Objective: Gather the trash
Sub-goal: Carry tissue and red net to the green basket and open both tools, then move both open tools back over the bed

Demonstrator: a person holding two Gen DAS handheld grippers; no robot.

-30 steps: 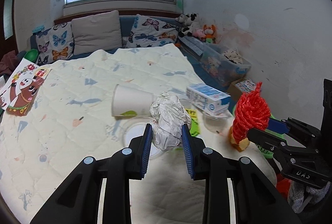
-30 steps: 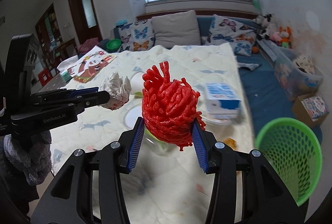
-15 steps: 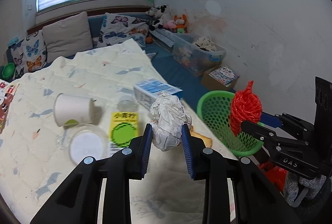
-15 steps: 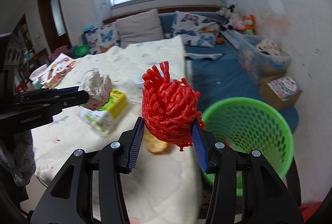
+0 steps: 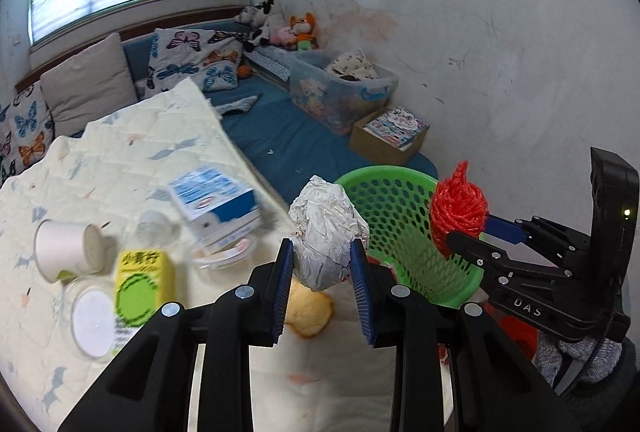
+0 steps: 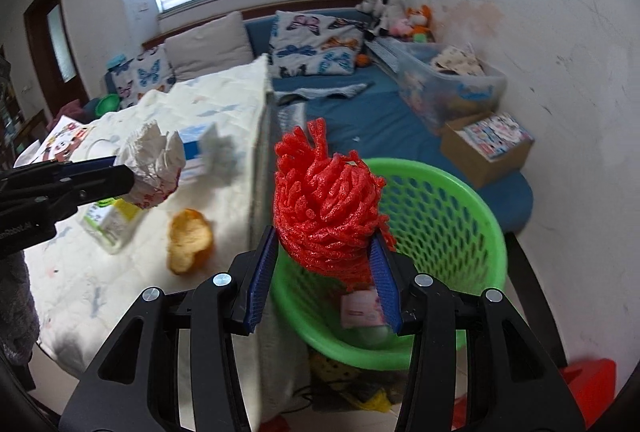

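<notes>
1. You're holding a crumpled white paper ball (image 5: 328,232) in the left hand-held gripper (image 5: 322,272). Its blue pads are pressing on both sides of the ball, jaws narrowly apart.
2. You're holding a red foam net (image 6: 326,200) in the right hand-held gripper (image 6: 324,280). Pads are clamping its lower part; the frayed top is sticking up above the jaws.
3. In the right wrist view the net is sitting in front of the green mesh basket (image 6: 452,216), over its near rim. The basket is standing on the floor just beside the desk (image 6: 100,272).
4. Inside the basket, a pink-and-white packet (image 6: 360,308) is lying at the bottom.
5. The paper ball is hanging above the desk edge, near the basket's rim in the left wrist view.
6. Trash lying on the desk's quilted cover: an orange peel (image 6: 188,240) near the edge, a yellow-green carton (image 5: 140,272), a blue-and-white carton (image 5: 216,200), a tipped paper cup (image 5: 68,248), and a clear lid (image 5: 92,316).
7. Behind the basket: a cardboard box (image 5: 390,136) and a clear storage bin (image 5: 344,92) along the wall.
</notes>
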